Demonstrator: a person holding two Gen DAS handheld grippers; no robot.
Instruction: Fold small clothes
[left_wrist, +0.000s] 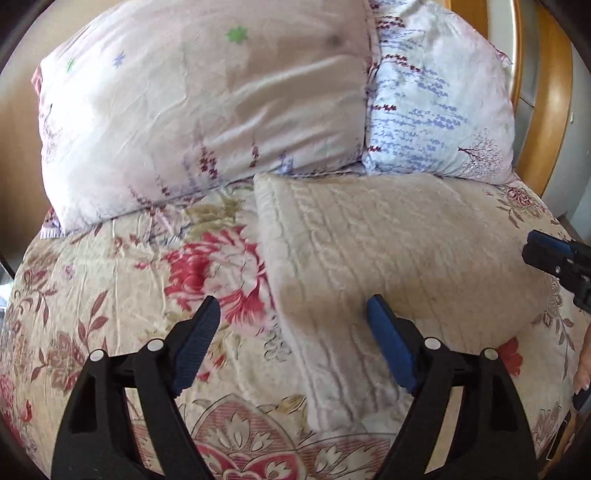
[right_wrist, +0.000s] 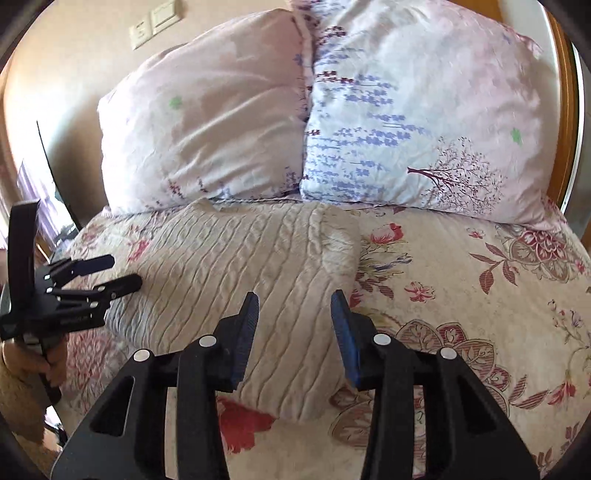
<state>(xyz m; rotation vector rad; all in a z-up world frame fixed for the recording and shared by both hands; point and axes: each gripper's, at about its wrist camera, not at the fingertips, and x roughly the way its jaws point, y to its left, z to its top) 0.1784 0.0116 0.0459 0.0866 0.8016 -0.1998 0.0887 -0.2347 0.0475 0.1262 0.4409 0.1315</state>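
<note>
my left tongs (left_wrist: 293, 308) stand wide, nothing between the blue pads (left_wrist: 388, 343), hanging above the near left edge of the folded knit (left_wrist: 388, 251). one pad is over the red flower of the bedspread (left_wrist: 92, 295), the other over the knit itself. i cannot tell whether either pad touches the cloth.

my right tongs (right_wrist: 294, 304) are also parted with nothing gripped, a narrower gap than the left, and they hang over the near right corner of the same knit (right_wrist: 236, 266). in the right wrist view my left tongs (right_wrist: 125, 271) show at the knit's left edge, fingers apart, my left hand (right_wrist: 44, 363) on the handle below. in the left wrist view the tip of my right tongs (left_wrist: 546, 254) shows at the far right, over the knit's right edge.

the knit is cream, ribbed with cable lines, folded into a thick rectangle and lying flat on the bedspread in the middle of the bed, its far edge just beside the pillows.

behind it two pillows sit side by side and touching: a pale pink pillow (left_wrist: 207, 103) on the left, a lavender-print pillow (left_wrist: 439, 107) on the right. beyond them is a wooden headboard (left_wrist: 546, 122), and a wall with a switch plate (right_wrist: 155, 24).
</note>
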